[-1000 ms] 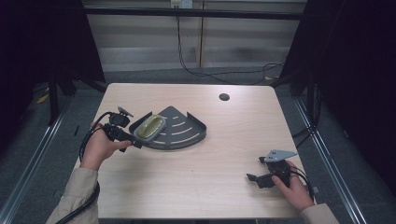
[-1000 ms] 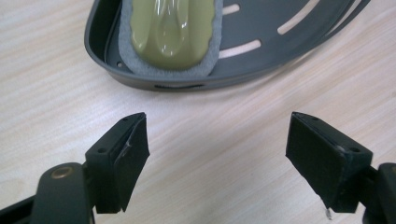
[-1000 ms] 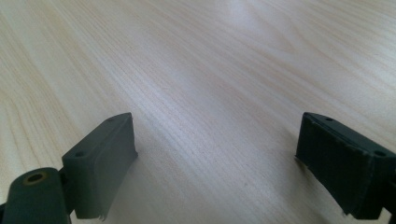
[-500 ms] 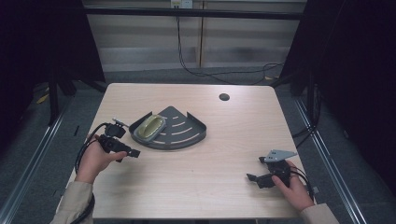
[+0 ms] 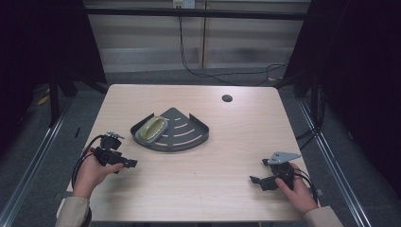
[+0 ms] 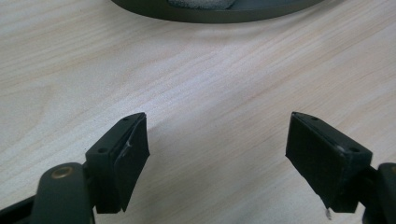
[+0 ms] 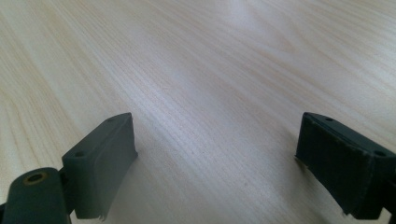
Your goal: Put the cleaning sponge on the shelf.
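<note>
**Resting grippers, both wide and empty, beside the corner tray**

Spreading across most of the floor space is the pale wooden table [image 5: 198, 189], with a small dark round hole [image 5: 227, 98] near its far edge. Left of the middle sits the dark fan-shaped tray [image 5: 182, 135], slotted and low-walled, and in its left corner lies a yellowish-green sponge [image 5: 152, 129], inside the wall and touching it.

At the near left, the person's left hand [image 5: 90, 172] holds the left gripper [image 5: 131, 163] low over the table, just near-left of the tray and apart from it. Its jaws stand wide with bare wood between them; the left gripper view shows the tray's dark rim [image 6: 210, 11] a little way ahead.

At the near right, well apart from the tray, the right hand [image 5: 295, 189] holds the right gripper [image 5: 254, 180] close to the tabletop, pointing left. Its jaws too gape wide, holding nothing.
</note>
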Demonstrator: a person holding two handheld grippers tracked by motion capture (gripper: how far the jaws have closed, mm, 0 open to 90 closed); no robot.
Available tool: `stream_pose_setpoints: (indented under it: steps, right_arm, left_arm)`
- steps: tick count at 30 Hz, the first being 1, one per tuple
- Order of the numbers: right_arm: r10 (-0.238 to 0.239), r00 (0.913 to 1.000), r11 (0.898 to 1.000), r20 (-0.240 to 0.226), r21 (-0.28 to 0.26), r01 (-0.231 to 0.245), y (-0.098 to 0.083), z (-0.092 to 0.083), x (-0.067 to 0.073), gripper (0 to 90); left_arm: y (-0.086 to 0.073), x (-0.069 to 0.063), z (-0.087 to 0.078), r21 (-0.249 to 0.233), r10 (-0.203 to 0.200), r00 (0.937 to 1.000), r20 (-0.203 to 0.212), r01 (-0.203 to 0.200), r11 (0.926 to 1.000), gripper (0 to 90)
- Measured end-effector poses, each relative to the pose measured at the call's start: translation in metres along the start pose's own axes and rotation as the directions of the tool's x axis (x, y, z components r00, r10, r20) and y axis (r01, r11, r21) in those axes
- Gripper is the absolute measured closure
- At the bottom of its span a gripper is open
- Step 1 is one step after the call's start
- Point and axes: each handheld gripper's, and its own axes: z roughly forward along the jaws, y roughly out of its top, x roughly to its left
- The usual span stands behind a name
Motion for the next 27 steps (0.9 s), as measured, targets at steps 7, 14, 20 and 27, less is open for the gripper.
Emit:
stream_pose_setpoints:
  steps: [7,14,20,27]
  right_arm:
    - [0.002,1.0,1.0,0.001,0.001,-0.002,0.0,0.0,0.0,11.2]
    - [0.0,1.0,1.0,0.0,0.0,0.0,0.0,0.0,0.0,11.2]
    - [0.003,1.0,1.0,0.002,0.0,-0.003,0.0,0.0,0.0,11.1]
    - [0.002,1.0,1.0,0.002,0.0,-0.002,0.0,0.0,0.0,11.1]
  left_arm:
    - [-0.013,-0.001,0.009,-0.03,0.051,0.9987,-0.008,-0.051,0.9982,18.1]
    - [-0.026,-0.002,0.015,-0.103,0.13,0.9901,-0.054,-0.135,0.9855,16.3]
    - [-0.036,0.002,0.019,-0.186,0.193,0.9789,-0.067,-0.202,0.9615,13.7]
    - [-0.045,0.007,0.023,-0.276,0.217,0.9741,-0.064,-0.226,0.934,10.6]
